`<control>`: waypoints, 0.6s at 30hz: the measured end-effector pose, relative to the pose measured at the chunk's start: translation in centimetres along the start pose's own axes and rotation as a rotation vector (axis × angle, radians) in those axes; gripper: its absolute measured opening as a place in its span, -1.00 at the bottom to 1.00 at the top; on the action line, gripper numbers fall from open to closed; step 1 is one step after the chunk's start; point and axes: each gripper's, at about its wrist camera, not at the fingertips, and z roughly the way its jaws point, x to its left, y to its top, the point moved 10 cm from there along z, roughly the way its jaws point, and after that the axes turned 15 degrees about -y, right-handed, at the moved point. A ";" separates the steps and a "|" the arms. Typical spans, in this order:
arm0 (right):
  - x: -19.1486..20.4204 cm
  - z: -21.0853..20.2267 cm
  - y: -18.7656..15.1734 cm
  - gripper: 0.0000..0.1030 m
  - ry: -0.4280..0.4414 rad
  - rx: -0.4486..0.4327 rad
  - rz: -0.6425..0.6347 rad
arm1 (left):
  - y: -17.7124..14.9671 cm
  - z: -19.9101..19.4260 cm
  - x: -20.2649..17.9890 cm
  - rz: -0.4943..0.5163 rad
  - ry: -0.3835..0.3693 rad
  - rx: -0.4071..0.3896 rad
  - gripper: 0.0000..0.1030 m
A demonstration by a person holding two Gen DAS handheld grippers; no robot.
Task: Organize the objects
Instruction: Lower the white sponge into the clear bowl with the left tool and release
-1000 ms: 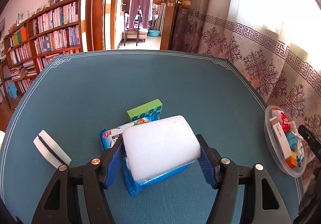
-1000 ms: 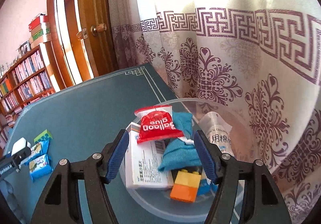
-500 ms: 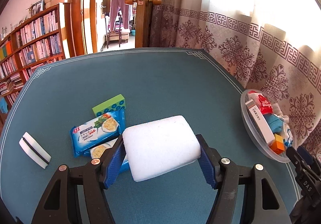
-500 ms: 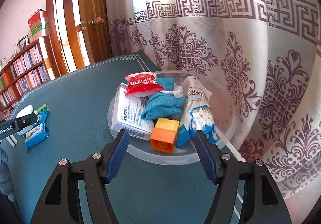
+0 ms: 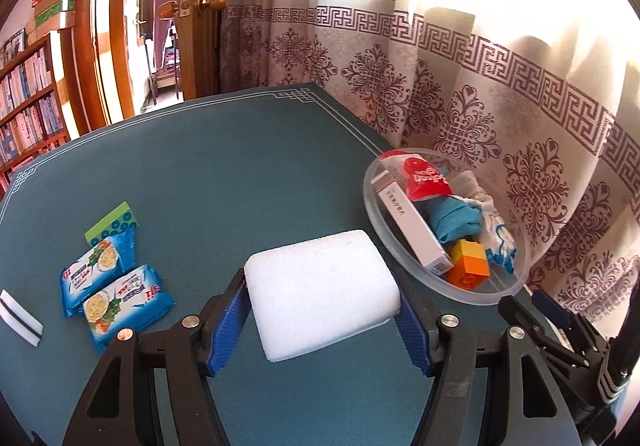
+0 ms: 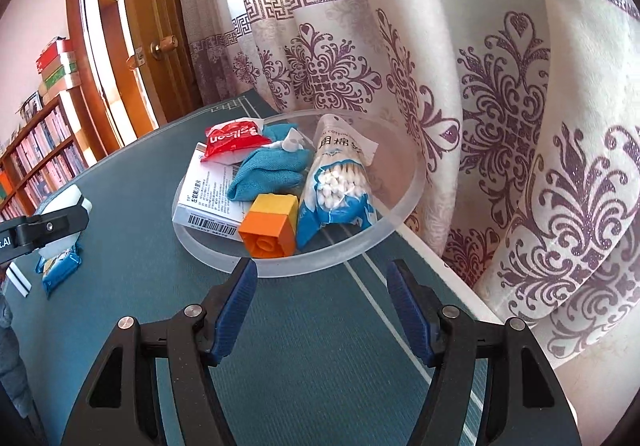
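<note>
My left gripper (image 5: pixel 322 310) is shut on a white sponge block (image 5: pixel 320 286) and holds it above the blue table, just left of a clear plastic bowl (image 5: pixel 404 262). The bowl holds a white box (image 5: pixel 408 222), a red packet (image 5: pixel 426 178), a blue cloth (image 5: pixel 456 218) and an orange-yellow brick (image 5: pixel 470 266). My right gripper (image 6: pixel 322 306) is open and empty, just short of the bowl's near rim (image 6: pixel 320 262). In the right wrist view the bowl also holds a bag of cotton swabs (image 6: pixel 340 182). The left gripper with the sponge (image 6: pixel 64 202) shows at the left there.
Two blue snack packets (image 5: pixel 112 290), a green block (image 5: pixel 114 224) and a white-and-black eraser (image 5: pixel 20 316) lie on the table's left. A patterned curtain (image 5: pixel 520 106) hangs right behind the bowl along the table's edge. A wooden door and bookshelves stand beyond.
My left gripper has carried the sponge rightward from over the snack packets to beside the bowl. My right gripper has drawn back from over the bowl to its near rim.
</note>
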 end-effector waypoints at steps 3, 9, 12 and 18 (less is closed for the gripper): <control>-0.3 -0.1 0.0 0.34 0.010 0.000 0.015 | 0.7 0.8 -2.0 0.016 -0.044 0.011 0.37; 0.0 -0.1 0.0 0.34 0.035 0.004 0.022 | 2.2 2.7 -5.3 0.090 -0.068 0.022 0.38; -0.1 0.0 -0.1 0.34 0.048 0.011 0.034 | 2.8 3.9 -6.3 0.131 -0.064 0.032 0.38; -0.1 0.1 -0.1 0.34 0.067 0.020 0.050 | 3.5 6.3 -7.1 0.172 -0.050 0.064 0.38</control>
